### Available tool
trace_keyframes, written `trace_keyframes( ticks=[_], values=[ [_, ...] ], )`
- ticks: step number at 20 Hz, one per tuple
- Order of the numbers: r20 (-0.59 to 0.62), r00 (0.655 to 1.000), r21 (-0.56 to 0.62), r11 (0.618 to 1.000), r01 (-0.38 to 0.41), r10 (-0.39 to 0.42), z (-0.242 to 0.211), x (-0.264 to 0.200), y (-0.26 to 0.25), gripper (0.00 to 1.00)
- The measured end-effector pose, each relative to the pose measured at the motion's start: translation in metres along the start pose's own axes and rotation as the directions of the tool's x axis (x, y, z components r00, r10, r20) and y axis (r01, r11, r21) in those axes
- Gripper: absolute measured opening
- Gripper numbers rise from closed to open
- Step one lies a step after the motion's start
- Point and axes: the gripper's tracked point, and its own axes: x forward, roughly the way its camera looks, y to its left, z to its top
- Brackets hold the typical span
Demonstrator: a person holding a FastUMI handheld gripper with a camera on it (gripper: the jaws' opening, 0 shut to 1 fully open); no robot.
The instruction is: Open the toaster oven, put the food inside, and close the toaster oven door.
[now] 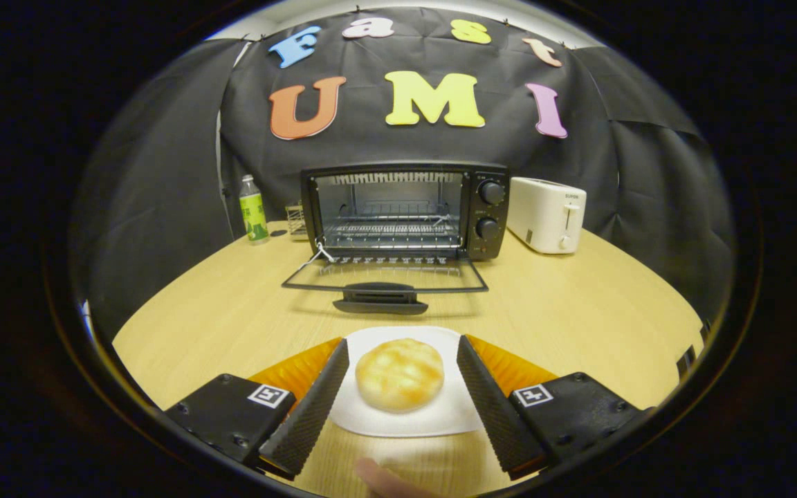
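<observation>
bottle (253,209), green label, writing too small to read; toaster oven (405,211), door (385,277) down flat on counter (578,304); white toaster (546,214), brand unreadable. tongs (402,373) released, straddling bun (400,373) on white plate (433,415), fingers not touching it. risk: hard squeeze could crush the bun; plate may slide.

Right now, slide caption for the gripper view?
Open claw straddles bun on plate; oven ahead, door down.
</observation>
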Motion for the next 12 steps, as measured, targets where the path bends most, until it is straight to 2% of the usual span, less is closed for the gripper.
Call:
trace_keyframes(
  ticks=[3, 8, 12],
  values=[
    [-0.038, 0.999, 0.027, 0.999, -0.017, 0.018, -0.017, 0.003, 0.006, 1.00],
    [-0.053, 0.999, 0.024, 1.000, 0.013, -0.011, -0.019, 0.006, -0.001, 1.00],
    [-0.129, 0.992, 0.034, 0.999, 0.005, -0.001, -0.027, 0.016, 0.003, 1.00]
  ],
)
